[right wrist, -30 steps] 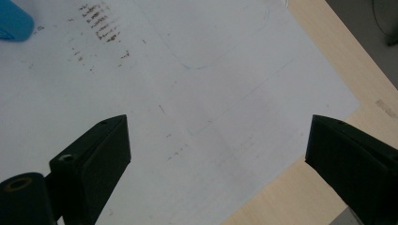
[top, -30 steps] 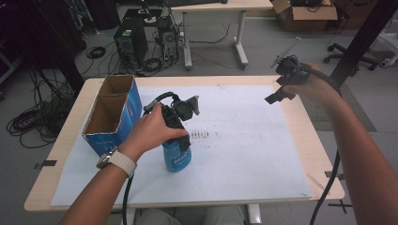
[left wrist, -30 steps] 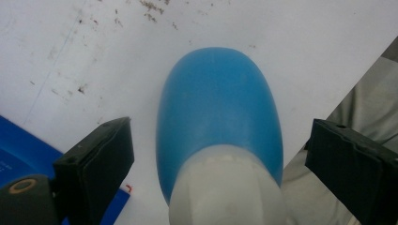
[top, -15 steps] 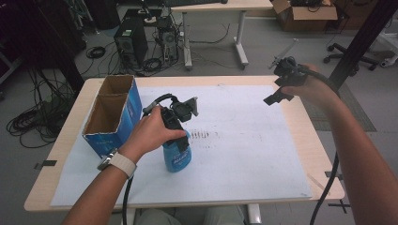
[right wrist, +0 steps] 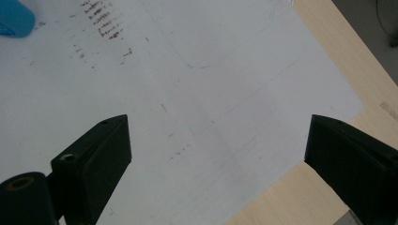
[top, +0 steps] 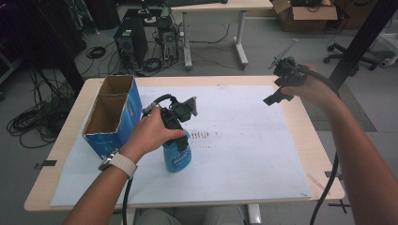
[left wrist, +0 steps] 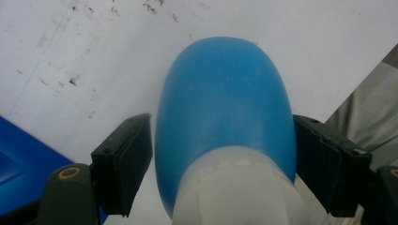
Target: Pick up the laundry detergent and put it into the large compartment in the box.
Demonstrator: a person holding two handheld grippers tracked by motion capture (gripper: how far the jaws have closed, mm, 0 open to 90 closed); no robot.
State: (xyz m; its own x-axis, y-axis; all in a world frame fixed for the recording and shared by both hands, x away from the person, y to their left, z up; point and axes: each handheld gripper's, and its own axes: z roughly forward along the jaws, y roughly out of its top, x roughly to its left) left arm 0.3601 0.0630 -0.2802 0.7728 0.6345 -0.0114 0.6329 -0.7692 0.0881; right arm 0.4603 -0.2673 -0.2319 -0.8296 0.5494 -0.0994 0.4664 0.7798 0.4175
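A blue plastic bottle point(top: 177, 158) with a white neck stands upright on the white paper sheet point(top: 244, 150), near the table's front left. My left gripper point(top: 176, 140) comes down over its top, and its jaws have just been closing on the bottle's shoulder. In the left gripper view the bottle point(left wrist: 225, 103) sits between the two pads point(left wrist: 126, 164), which lie against its sides; my left gripper point(left wrist: 223, 154) is shut on it. My right gripper point(top: 277, 82) hangs in the air over the table's far right corner. There my right gripper point(right wrist: 216, 154) stands wide open with nothing between the jaws.
An open blue cardboard box point(top: 112, 117) stands on the left of the table, just beside the bottle. The paper carries dark smudges point(top: 202, 136) near its middle. The wooden table edge point(top: 309, 136) runs along the right. Desks, computers and cables lie on the floor behind.
Both hands have stayed where they were. No change shows in the high view.
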